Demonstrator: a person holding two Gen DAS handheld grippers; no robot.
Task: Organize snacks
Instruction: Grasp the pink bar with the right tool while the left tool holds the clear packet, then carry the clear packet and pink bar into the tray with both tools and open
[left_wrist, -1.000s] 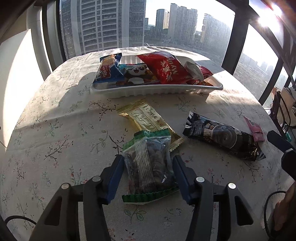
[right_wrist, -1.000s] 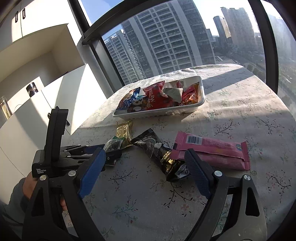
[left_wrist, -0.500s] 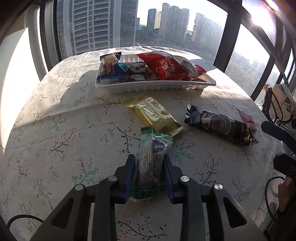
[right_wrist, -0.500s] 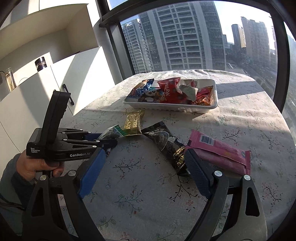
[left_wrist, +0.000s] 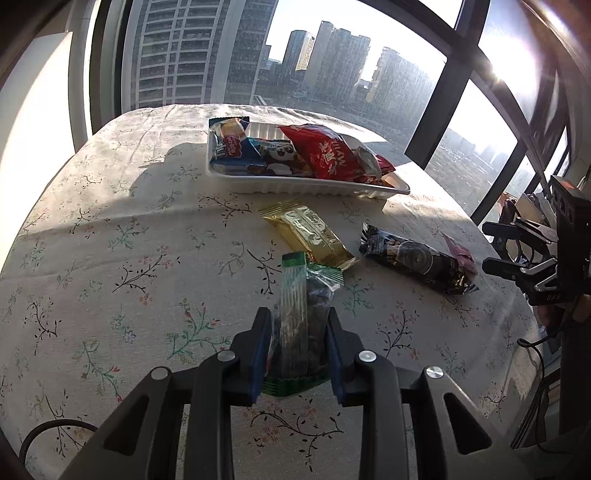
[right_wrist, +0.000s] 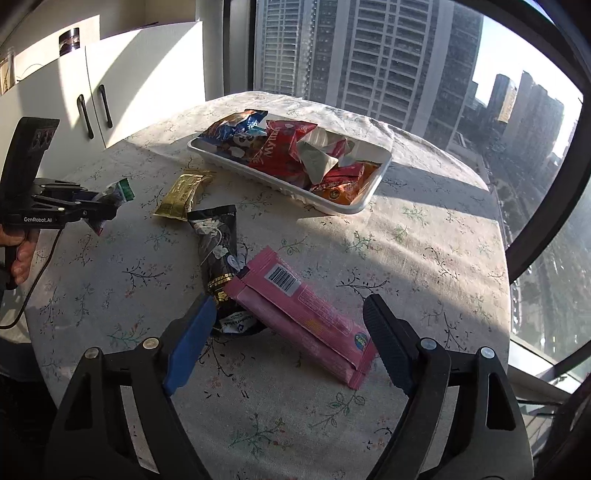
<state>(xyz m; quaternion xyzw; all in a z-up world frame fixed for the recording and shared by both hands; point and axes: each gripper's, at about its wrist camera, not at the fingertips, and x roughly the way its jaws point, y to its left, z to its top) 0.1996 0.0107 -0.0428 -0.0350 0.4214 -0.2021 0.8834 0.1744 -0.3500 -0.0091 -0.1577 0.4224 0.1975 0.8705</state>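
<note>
pink packet (right_wrist: 303, 314), gold packet (left_wrist: 308, 234), floral tablecloth (left_wrist: 129, 258)

light: low sun through windows | glare: upper right | shadows: long | edges: fisheye-warped

A second ago the left tool (left_wrist: 297, 328) stood wide around the green-edged packet (left_wrist: 301, 314), which lay flat on the surface (left_wrist: 110, 240). It has since closed on the packet and lifted it; the right wrist view shows the packet (right_wrist: 114, 195) clear of the cloth, its far end no longer overlapping the gold packet (left_wrist: 310, 236). The right tool (right_wrist: 291, 332) has swung over, so the pink packet (right_wrist: 299, 310) now lies between its spread fingers.
</note>
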